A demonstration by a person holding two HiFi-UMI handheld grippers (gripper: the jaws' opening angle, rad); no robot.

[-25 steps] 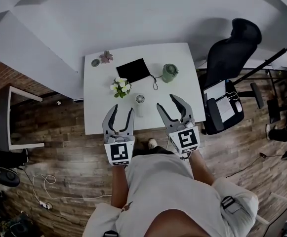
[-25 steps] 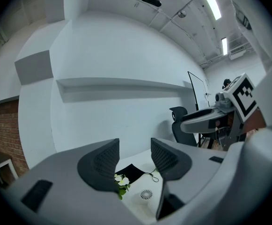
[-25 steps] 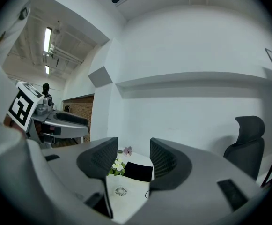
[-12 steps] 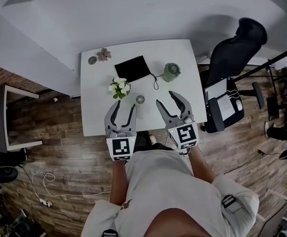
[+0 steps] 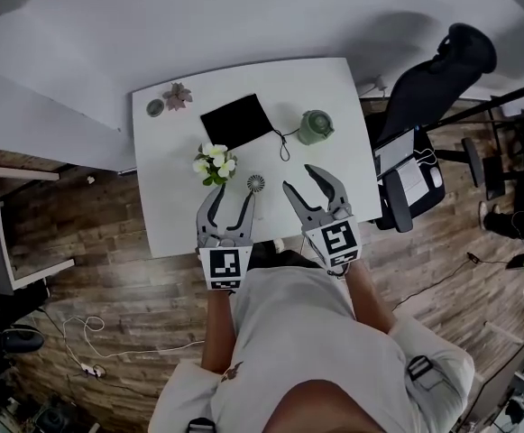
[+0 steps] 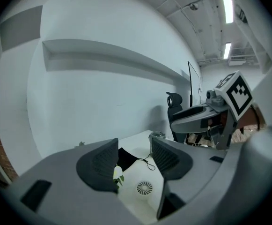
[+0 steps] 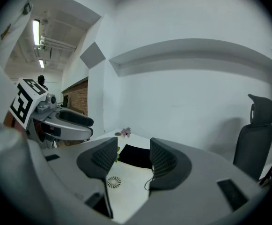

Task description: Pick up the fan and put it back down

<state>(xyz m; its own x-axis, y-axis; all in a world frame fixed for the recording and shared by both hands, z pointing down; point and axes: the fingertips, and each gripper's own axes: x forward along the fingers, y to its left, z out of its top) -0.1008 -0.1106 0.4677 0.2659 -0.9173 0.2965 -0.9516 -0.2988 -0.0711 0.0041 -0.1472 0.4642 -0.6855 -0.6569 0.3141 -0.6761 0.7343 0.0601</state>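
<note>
Approach: the fan (image 5: pixel 256 183) stands untouched on the bench (image 5: pixel 334 88); the left tool (image 5: pixel 232 197) is opening, the right tool (image 5: pixel 302 180) gapes, both empty; next, one must straddle it.

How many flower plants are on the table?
2. A small bunch of white flowers with green leaves stands just left of the little round white fan; a pink flower sits at the white table's far left corner. None seem hidden.

Fan (image 5: pixel 256 183) on white table (image 5: pixel 167 215), nr flowers (image 5: pixel 215 162).
</note>
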